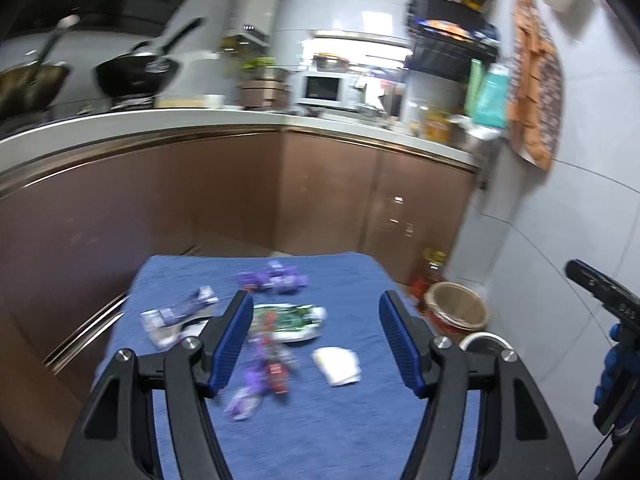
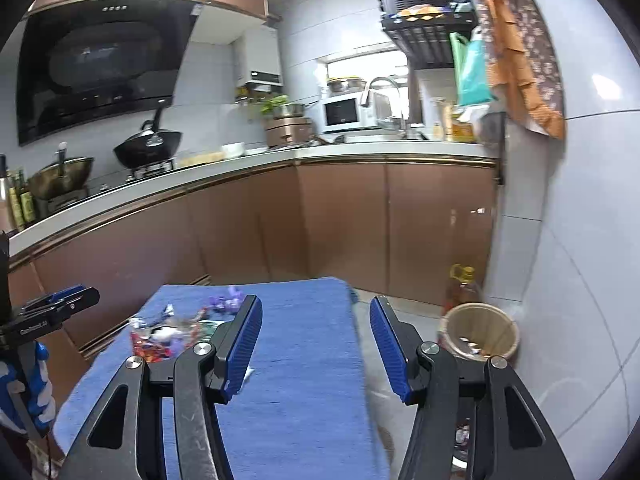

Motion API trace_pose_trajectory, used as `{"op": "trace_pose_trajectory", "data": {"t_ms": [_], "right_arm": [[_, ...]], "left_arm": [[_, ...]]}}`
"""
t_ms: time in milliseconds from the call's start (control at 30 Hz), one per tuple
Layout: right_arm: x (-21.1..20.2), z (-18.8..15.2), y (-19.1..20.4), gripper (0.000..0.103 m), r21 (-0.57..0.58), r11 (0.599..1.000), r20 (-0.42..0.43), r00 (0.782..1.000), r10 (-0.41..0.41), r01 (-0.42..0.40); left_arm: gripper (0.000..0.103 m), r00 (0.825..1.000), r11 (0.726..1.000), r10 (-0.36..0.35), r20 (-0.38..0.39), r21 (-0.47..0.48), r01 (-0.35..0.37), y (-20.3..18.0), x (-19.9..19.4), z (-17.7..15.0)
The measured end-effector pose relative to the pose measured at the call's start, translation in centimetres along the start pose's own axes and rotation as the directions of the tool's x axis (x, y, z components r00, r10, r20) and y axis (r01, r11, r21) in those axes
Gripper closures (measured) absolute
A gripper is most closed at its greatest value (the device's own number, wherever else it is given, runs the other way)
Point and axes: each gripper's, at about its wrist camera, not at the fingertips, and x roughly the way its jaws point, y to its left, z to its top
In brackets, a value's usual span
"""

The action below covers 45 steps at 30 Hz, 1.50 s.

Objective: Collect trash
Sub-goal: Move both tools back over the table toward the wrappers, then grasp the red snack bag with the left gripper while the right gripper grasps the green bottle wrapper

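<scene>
Where the blue-covered table (image 1: 360, 420) ends on its right side, one round tan waste bin (image 2: 478, 334) stands on the floor, open-topped, with a few small scraps of litter in its bottom. One amber oil bottle (image 2: 462, 284) stands just behind it against the wall.

Trash on the table, left-wrist view, blurred:
- purple wrappers, far cluster (image 1: 274, 278), count unclear
- one purple-and-silver wrapper (image 1: 180, 312), left
- one green-printed packet (image 1: 290, 320), centre
- one white crumpled tissue (image 1: 338, 364), right of centre
- red and purple wrappers, near cluster (image 1: 264, 380), count unclear

All of it lies on the cloth, well apart from the bin.

Tools: two.
- left gripper (image 1: 316, 336): jaws parted to a middling width, nothing between the blue pads, above the trash.
- right gripper (image 2: 316, 344): jaws likewise parted, empty, over the table's right edge.

Counter behind: one black wok (image 2: 148, 146), one brass-coloured pot (image 2: 60, 176), one white microwave (image 2: 346, 112).
</scene>
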Motion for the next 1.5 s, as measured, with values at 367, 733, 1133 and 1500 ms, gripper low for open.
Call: {"op": "trace_pose_trajectory", "data": {"t_ms": [367,733,1133,1500], "right_arm": [[5.4,-0.9,1.8,0.05,-0.005,0.992,-0.066,0.99,0.123,-0.123],[12.5,-3.0,2.2,0.05,0.02,0.981,-0.166,0.967,0.192,-0.192],[19.6,-5.2,3.2,0.05,0.071,0.964,-0.253,0.93,0.265,-0.255],[28.6,-5.7,5.5,0.059,0.119,0.875,-0.42,0.774,0.474,-0.47]], "left_arm": [[0.039,0.982,0.967,0.187,-0.042,-0.167,-0.191,10.2,0.1,-2.5],[0.039,0.957,0.939,0.232,-0.174,-0.216,-0.267,12.5,6.0,-5.9],[0.039,0.926,0.94,0.24,-0.29,-0.171,-0.297,11.8,13.2,-7.9],[0.045,0.916,0.936,0.197,-0.351,-0.21,-0.282,12.5,18.2,-8.8]]}}
